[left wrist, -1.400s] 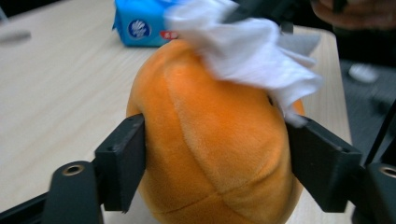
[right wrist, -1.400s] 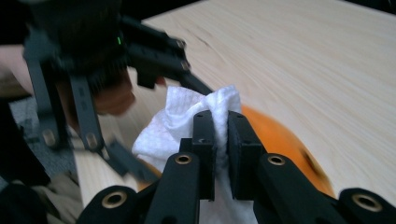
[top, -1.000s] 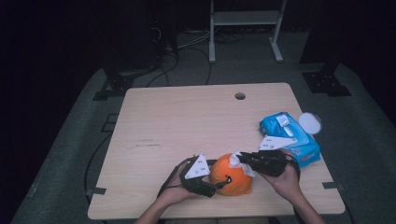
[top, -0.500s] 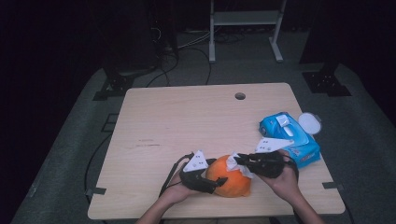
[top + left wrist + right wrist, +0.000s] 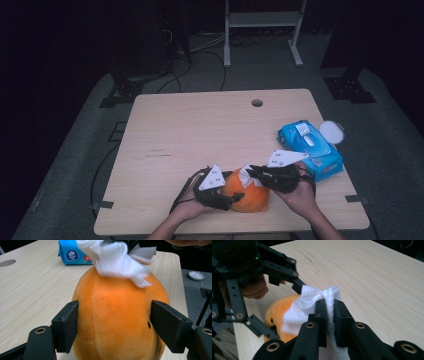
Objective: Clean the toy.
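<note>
Wooden table, shut blue wipes pack.

Plush sits on worktop near its front edge, between the two claws. Left claw is at its left, one jaw on each side of the plush, pressing. Right claw is at its right and above, clamped on a wipe that lies on the plush top. Wipes pack lies at the worktop's right edge, behind and right of the plush, just behind the right hand. Lid is right of the pack, touching it. Hole is near the back edge, well apart from the plush.
</note>
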Demonstrator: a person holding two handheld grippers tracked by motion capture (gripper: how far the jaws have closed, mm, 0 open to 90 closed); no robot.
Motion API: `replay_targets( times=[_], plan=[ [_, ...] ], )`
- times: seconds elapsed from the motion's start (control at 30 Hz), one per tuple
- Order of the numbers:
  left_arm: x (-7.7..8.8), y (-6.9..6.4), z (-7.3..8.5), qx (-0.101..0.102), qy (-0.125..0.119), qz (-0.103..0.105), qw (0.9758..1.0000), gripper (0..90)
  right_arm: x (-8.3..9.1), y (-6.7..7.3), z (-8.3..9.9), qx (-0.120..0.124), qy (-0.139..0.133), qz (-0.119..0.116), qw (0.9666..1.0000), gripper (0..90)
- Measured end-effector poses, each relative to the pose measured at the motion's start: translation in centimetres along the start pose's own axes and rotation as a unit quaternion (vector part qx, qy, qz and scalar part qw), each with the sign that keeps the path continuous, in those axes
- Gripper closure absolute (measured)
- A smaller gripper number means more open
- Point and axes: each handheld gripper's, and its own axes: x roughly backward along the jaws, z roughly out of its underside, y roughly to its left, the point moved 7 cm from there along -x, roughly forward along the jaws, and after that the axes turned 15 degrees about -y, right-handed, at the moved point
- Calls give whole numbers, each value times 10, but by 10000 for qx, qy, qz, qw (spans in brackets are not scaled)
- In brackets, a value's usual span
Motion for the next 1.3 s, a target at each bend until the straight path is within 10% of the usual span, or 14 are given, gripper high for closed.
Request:
replay_targets(
  times=[0.23, 0.77, 1.13, 1.3],
  plan=[
    [3, 9, 5, 302, -50, 16, 9995, 263, 21, -29, 21, -395, 120, 246, 9988, 819],
    [9, 21, 11, 529, -20, -92, 9986, 258, 30, -39, 26, -300, 244, 492, 9980, 819],
    [8, 23, 13, 537, 1, -179, 9984, 250, 11, 0, 7, 69, 81, 70, 9999, 815],
    [8, 26, 13, 595, -47, -191, 9980, 251, 16, -15, 15, -100, 131, 191, 9997, 815]
  ],
)
